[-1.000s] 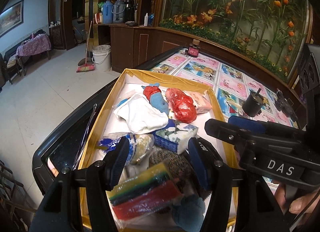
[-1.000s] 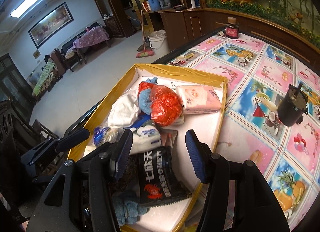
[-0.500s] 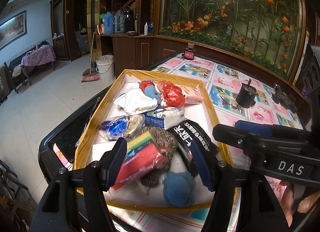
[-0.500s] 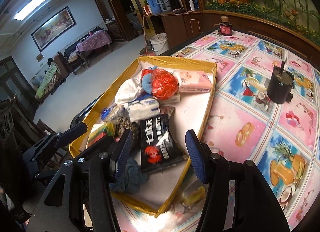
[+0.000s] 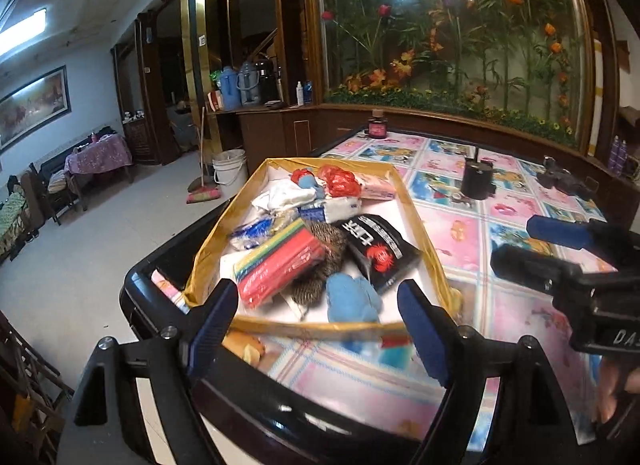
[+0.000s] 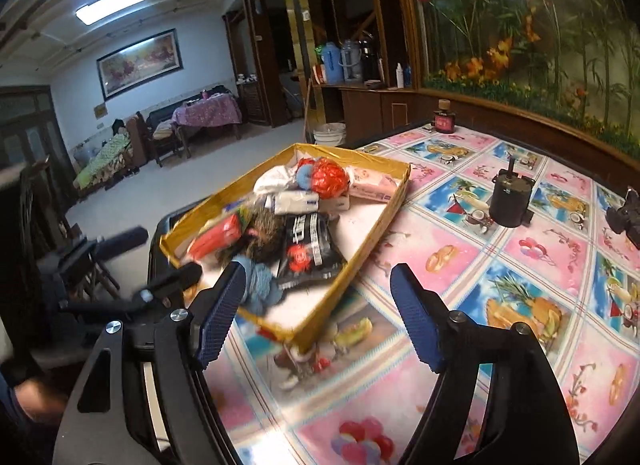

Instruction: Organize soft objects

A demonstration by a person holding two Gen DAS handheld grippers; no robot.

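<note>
The soft objects — a blue cloth (image 5: 352,299), a black packet (image 5: 378,249), a red bag (image 5: 338,181) — lie heaped in the gold-rimmed tray (image 5: 424,233) on the patterned tabletop (image 6: 460,257). A black cylinder (image 6: 511,201) stands well apart. Both the left hand-held gripper (image 5: 320,321) and right hand-held gripper (image 6: 320,313) are opening, nothing between their jaws.

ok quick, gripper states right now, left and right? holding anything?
Left gripper: jaws opening, nothing between them, above the near rim of the tray.
Right gripper: jaws opening, holding nothing, over the tablecloth by the tray's corner.
</note>
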